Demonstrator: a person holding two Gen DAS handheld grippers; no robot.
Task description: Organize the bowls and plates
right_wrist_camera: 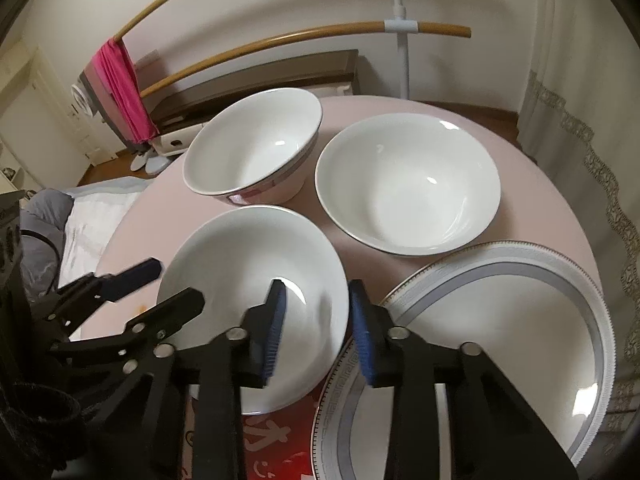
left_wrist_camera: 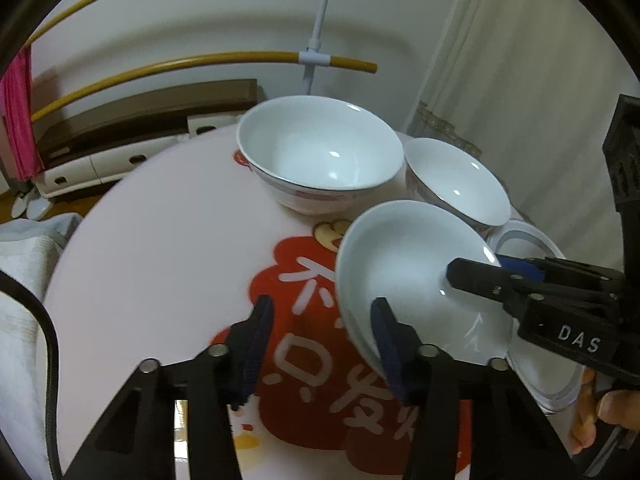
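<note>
A small white bowl (left_wrist_camera: 408,264) (right_wrist_camera: 244,280) is tilted above the pink round table (left_wrist_camera: 152,248). My right gripper (right_wrist_camera: 316,328) has one finger inside the bowl and one outside its right rim; it also shows in the left wrist view (left_wrist_camera: 496,272). My left gripper (left_wrist_camera: 320,344) is open just left of that bowl, its right finger at the rim; it shows in the right wrist view (right_wrist_camera: 160,284). A deep bowl (left_wrist_camera: 320,160) (right_wrist_camera: 252,148) and a wide bowl (left_wrist_camera: 456,184) (right_wrist_camera: 408,184) stand behind. Grey-rimmed plates (right_wrist_camera: 500,320) (left_wrist_camera: 532,236) lie at the right.
A red cartoon print (left_wrist_camera: 304,360) covers the table's near part. A drying rack with yellow bars (left_wrist_camera: 200,64), a pink cloth (right_wrist_camera: 124,88), a low cabinet (left_wrist_camera: 120,128) and a curtain (right_wrist_camera: 580,80) stand beyond the table. A bed (left_wrist_camera: 24,280) is at left.
</note>
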